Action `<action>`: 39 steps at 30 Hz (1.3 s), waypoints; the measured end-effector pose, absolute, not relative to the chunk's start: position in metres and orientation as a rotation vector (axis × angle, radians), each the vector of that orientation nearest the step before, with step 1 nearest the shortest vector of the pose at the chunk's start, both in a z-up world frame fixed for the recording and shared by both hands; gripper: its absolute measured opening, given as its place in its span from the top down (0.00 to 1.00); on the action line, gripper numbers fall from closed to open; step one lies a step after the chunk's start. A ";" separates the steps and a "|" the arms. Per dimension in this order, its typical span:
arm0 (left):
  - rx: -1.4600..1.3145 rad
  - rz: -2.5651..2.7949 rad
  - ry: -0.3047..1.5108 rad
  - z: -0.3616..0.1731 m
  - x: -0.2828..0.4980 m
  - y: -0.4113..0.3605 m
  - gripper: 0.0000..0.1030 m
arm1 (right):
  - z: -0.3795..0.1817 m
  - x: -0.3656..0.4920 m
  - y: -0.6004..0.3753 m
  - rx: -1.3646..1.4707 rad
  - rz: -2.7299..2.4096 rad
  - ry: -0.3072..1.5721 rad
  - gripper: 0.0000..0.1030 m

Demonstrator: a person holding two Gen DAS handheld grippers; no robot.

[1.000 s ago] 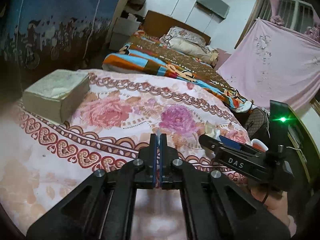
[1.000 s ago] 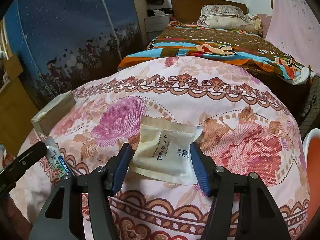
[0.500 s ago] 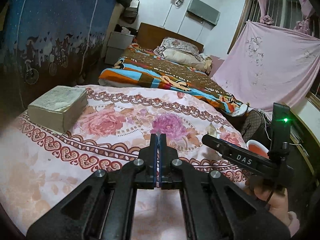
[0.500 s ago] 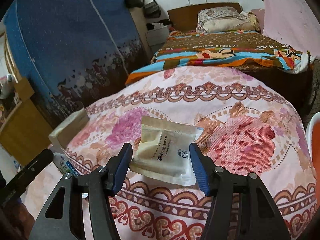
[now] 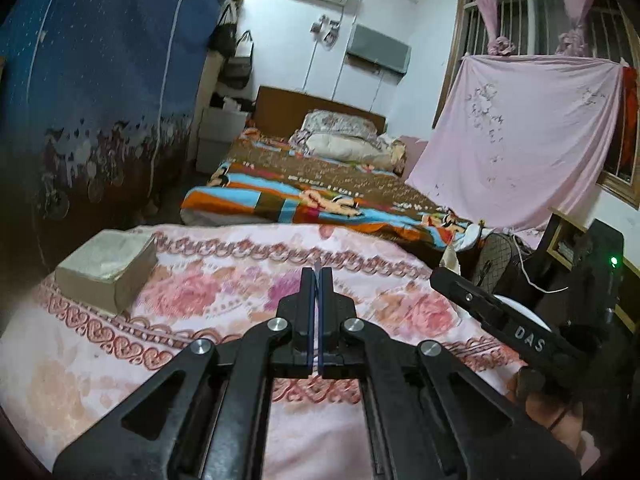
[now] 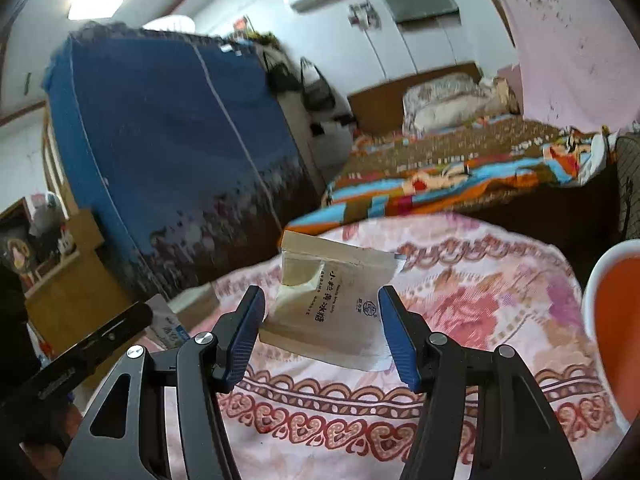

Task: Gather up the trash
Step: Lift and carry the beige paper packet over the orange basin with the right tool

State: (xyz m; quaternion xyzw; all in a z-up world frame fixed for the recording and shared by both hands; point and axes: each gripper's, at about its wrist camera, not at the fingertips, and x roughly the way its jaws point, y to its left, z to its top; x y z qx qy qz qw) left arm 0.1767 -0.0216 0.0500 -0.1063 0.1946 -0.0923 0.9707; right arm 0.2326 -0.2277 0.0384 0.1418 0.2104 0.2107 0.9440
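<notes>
Since half a second ago the view along the right claw (image 6: 320, 296) has tipped upward while the beige pouch (image 6: 340, 320) has kept its place between the blue pads. From that I judge the pouch has been lifted off the flowered cloth rather than left lying flat on it. The claw is spread wide, its pads against the pouch's two side edges, so it holds the pouch across its full width. The top edge of the pouch now stands against the blue wardrobe (image 6: 168, 132) instead of the cloth. For the task, this means one piece of trash is picked up and ready to carry off. The likely place for it is the white-rimmed orange container (image 6: 616, 320) at the right edge, just beside the counter (image 6: 480, 320). The left claw (image 5: 317, 276) is pressed together as it was before, with only a thin sliver showing between its pads. In the right view a blurred white and blue packet (image 6: 168, 324) sits at that claw's tip, probably what it grips. Counting: two claws, one pouch, one packet, one orange container, and one pale block-shaped pack (image 5: 106, 264) resting at the counter's far left corner. Beyond the counter there is one bed (image 5: 320, 184) with a striped blanket.
</notes>
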 end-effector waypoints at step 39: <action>-0.042 -0.568 0.163 0.108 0.167 -0.199 1.00 | 0.077 0.154 -0.378 0.221 -0.076 0.040 0.42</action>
